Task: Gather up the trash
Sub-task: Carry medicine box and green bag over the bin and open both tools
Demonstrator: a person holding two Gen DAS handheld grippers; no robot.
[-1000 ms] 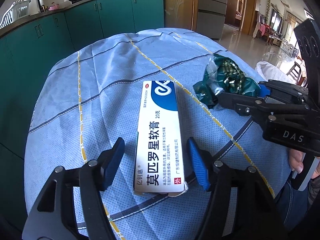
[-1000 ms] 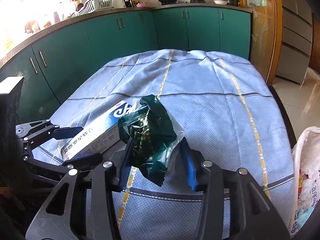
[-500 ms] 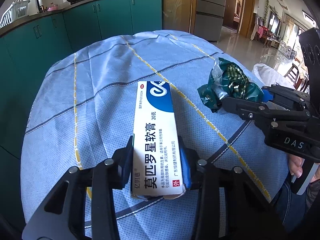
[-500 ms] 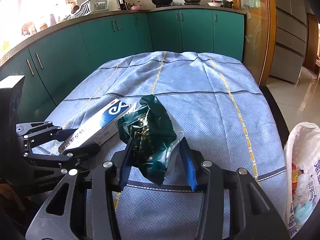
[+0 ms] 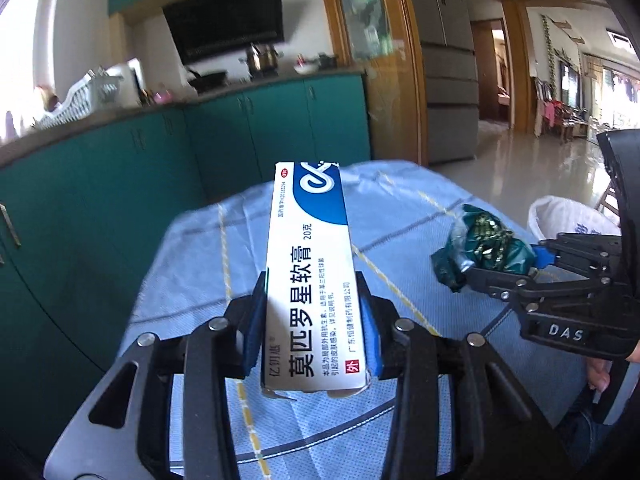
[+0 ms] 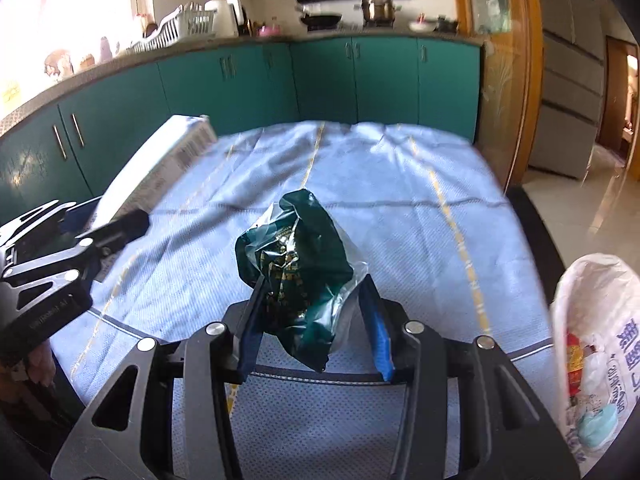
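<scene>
Above the table (image 6: 400,168): left gripper (image 5: 312,320) clamps the ointment box (image 5: 310,264), lifted clear; right gripper (image 6: 316,312) pinches the green wrapper (image 6: 300,256). White bag (image 6: 596,320) off the right edge.

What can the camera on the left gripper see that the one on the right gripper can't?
Only the left view shows the printed blue-and-white face of the cardboard ointment box clamped in the left gripper. Only the right view shows inside the white plastic trash bag, with litter in it. Both show the crumpled dark green foil wrapper held in the right gripper, and the pale blue tablecloth.
</scene>
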